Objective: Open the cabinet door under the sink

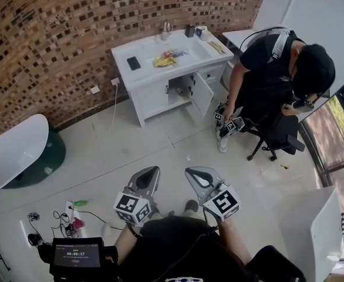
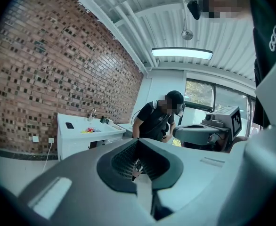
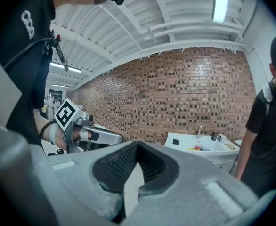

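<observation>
The left gripper (image 1: pixel 149 177) and right gripper (image 1: pixel 196 177) sit side by side just in front of the wearer's body, pointing roughly level across the floor (image 1: pixel 160 151). Both pairs of jaws are pressed together with nothing between them. That reads as a carrying posture rather than a reach, since the cabinet is well apart from them. Each gripper's cube bears a black-and-white square marker, not words.

Low at the left, a small screen (image 1: pixel 76 255) shows what looks like a timer, 00:00:17.

Across the floor, the white sink cabinet (image 1: pixel 151 97) stands against the brick wall (image 1: pixel 72 28). Its cabinet door (image 1: pixel 202 94) under the sink already hangs swung outward, so the opening looks done or nearly so. A second person (image 1: pixel 266 69) stands just beside that door. On the bench (image 1: pixel 125 49) lie a dark phone (image 1: pixel 134 63) and some colourful packets (image 1: pixel 166 58), whose print is too small to read.
</observation>
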`<state>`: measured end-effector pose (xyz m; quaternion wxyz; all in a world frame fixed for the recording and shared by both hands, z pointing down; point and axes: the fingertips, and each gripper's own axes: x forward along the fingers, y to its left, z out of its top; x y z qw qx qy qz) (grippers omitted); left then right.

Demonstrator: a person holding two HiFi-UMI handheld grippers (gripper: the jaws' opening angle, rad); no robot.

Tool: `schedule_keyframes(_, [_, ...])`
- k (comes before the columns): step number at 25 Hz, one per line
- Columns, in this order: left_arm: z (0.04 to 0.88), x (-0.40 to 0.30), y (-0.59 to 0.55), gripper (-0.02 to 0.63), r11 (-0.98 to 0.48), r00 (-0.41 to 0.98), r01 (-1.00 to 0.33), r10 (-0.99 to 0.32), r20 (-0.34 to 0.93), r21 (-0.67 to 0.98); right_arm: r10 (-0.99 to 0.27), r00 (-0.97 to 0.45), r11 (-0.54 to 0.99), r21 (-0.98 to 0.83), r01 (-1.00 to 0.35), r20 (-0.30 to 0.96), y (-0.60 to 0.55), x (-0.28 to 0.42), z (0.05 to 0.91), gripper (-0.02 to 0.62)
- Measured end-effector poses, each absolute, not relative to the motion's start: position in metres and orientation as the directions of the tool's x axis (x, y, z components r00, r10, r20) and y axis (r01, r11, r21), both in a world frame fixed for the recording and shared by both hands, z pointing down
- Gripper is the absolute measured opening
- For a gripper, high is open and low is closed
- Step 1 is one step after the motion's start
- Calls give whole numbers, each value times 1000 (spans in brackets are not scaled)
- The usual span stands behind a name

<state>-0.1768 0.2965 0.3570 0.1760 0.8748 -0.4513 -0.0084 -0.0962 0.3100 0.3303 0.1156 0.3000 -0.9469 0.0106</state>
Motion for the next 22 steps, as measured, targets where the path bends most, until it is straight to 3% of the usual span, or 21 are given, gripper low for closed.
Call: schedule_keyframes(22, [350, -173, 294, 15, -543, 597, -786, -791, 133, 295, -574, -791, 815, 57, -577, 212, 307, -92, 328, -8])
